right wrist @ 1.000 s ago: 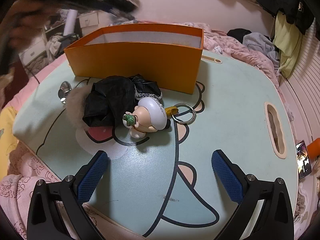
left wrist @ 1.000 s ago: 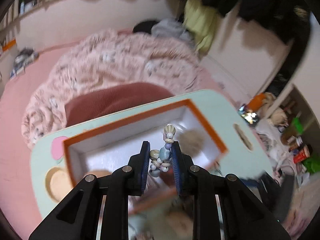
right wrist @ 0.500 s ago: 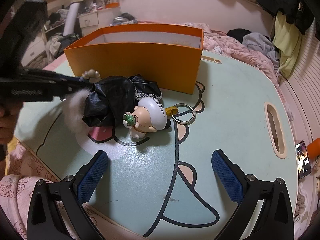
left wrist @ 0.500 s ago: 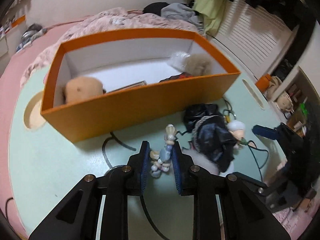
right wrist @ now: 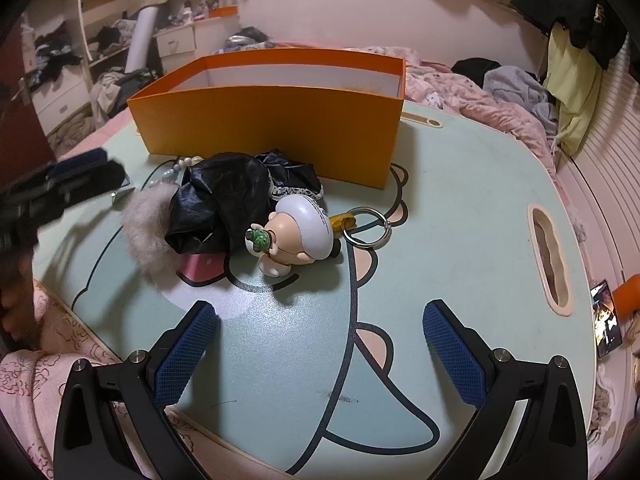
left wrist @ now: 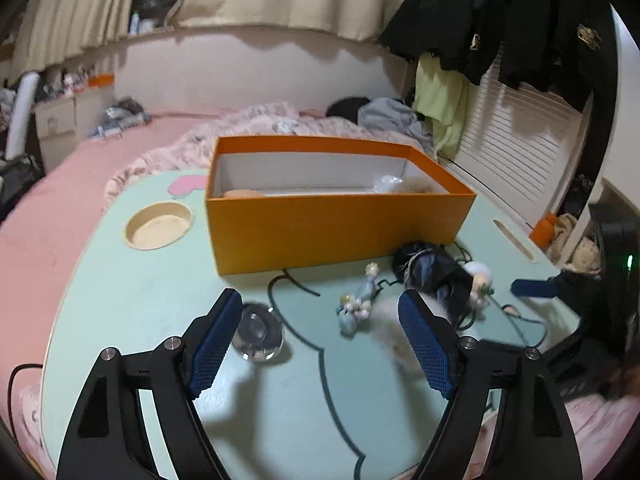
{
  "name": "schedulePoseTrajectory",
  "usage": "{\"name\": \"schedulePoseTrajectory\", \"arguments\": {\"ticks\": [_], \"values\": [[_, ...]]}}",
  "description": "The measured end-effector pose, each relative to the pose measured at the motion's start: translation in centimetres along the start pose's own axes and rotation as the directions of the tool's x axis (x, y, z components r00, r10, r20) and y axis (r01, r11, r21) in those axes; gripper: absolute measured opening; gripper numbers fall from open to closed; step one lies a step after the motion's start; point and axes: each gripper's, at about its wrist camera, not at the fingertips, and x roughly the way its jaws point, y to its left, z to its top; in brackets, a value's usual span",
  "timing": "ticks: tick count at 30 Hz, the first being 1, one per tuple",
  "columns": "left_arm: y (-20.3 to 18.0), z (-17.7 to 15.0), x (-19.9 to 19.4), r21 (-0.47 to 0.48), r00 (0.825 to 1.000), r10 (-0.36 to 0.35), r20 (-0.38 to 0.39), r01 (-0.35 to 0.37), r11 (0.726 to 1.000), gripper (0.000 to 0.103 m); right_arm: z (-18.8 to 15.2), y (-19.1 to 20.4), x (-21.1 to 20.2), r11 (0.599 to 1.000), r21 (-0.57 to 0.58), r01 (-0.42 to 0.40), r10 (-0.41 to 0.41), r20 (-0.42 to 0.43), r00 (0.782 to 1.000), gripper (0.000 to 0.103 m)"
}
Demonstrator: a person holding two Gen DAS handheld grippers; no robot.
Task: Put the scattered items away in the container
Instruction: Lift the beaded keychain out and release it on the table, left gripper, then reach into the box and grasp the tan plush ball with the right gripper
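now | left gripper (left wrist: 320, 344) gaping, empty | bead charm (left wrist: 357, 300) flat on table (left wrist: 160, 292), just ahead, slightly right, long axis near-to-far toward orange box (left wrist: 340, 232) | right gripper (right wrist: 320, 344) gaping, farther | left arm nearer

Orange box (left wrist: 340, 232) upright, open-topped, on my desk; bead charm (left wrist: 358, 300), black bundle (right wrist: 236, 196), figurine keychain (right wrist: 300, 232) lie before it.

No readable text, label, brand or number is showing in either view. Faint small print is running along the white cap of the toy figure (right wrist: 308, 222), too small to make out.
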Motion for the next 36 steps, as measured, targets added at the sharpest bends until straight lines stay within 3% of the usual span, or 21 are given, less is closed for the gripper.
{"name": "schedulePoseTrajectory", "arguments": {"ticks": [5,9,12,15,18,22,24,28,30,34,36], "values": [[0.4,-0.6,0.0,-0.036,0.995,0.097,0.015,-0.097,0.995,0.080,-0.1,-0.2,-0.3,1.000,0.022,0.015,-0.015,0.007,1.000,0.103],[1.7,-0.7,-0.1,-0.087,0.996,0.088,0.014,-0.086,0.992,0.080,0.1,-1.3,-0.6,0.997,0.071,0.006,-0.008,0.033,0.999,0.103],[2.2,-1.1,-0.2,-0.113,0.996,0.088,0.014,-0.086,0.990,0.080,0.6,-1.9,-2.5,0.996,0.087,-0.015,0.005,0.112,0.994,0.101],[2.5,-1.3,-0.5,-0.131,0.997,0.076,0.023,-0.073,0.989,0.080,3.1,-1.0,-5.3,0.998,0.051,0.020,-0.031,0.230,0.973,0.097],[2.5,-1.5,-0.3,-0.135,0.997,0.076,0.016,-0.073,0.988,0.080,7.8,1.1,-6.3,0.995,-0.015,-0.099,0.099,0.242,0.965,0.096],[2.7,-1.5,-0.6,-0.150,0.997,0.073,0.026,-0.068,0.986,0.080,15.5,4.7,-3.1,0.953,-0.104,-0.285,0.297,0.124,0.947,0.086],[3.0,-1.6,-0.6,-0.159,0.997,0.067,0.026,-0.062,0.985,0.080,19.0,6.4,0.9,0.922,-0.091,-0.376,0.375,-0.025,0.927,0.086],[3.0,-1.6,-0.6,-0.163,0.998,0.065,0.026,-0.060,0.985,0.080,22.5,7.7,7.4,0.915,0.000,-0.403,0.395,-0.205,0.896,0.074],[2.9,-1.6,-0.6,-0.159,0.997,0.067,0.030,-0.062,0.985,0.080,23.3,8.1,10.3,0.911,0.027,-0.412,0.403,-0.281,0.871,0.073],[2.9,-1.6,-0.5,-0.158,0.998,0.063,0.028,-0.058,0.986,0.080,23.0,8.5,13.0,0.902,0.056,-0.428,0.419,-0.352,0.837,0.072],[3.0,-1.6,-0.3,-0.163,0.998,0.060,0.023,-0.055,0.985,0.080,22.5,9.0,13.7,0.905,0.035,-0.425,0.406,-0.374,0.834,0.068]]}}
